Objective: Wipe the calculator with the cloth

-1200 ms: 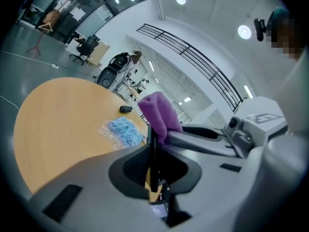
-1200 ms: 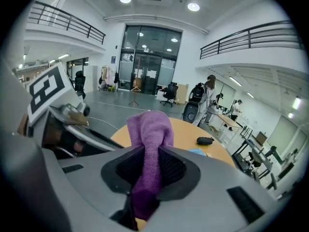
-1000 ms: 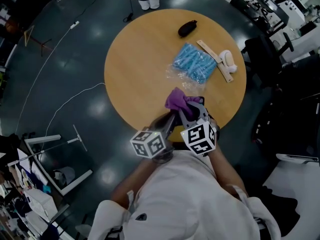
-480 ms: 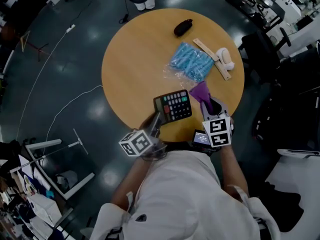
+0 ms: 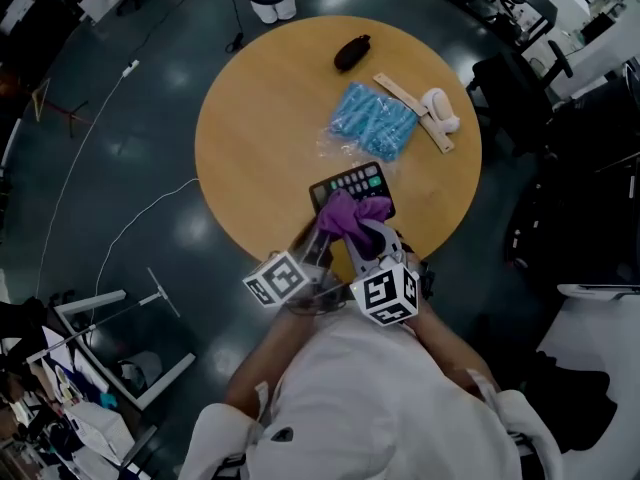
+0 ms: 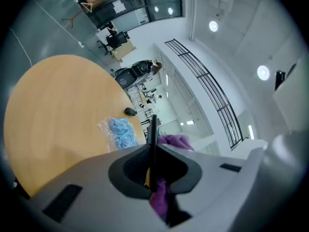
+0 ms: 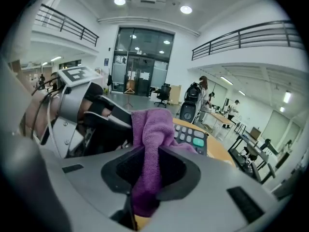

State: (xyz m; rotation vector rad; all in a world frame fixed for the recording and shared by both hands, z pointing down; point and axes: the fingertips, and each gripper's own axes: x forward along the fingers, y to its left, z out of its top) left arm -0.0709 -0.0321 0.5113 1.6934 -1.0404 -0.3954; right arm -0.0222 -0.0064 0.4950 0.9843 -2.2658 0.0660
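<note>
1. Calculator [image 5: 362, 179] is at the worktop's [image 5: 262, 128] near edge, its near-left corner clamped by the left hand-held gripper [image 5: 318, 240].
2. Right hand-held gripper [image 5: 366, 230] pinches the purple cloth [image 5: 347, 213], which covers the calculator's near end.

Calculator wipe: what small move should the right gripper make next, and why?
Probably drag the right gripper and its pinched purple cloth away along the calculator toward its far keys. The cloth lies on the near part only, the far keys are uncovered, and the left gripper clamps the calculator's edge to steady it.
</note>
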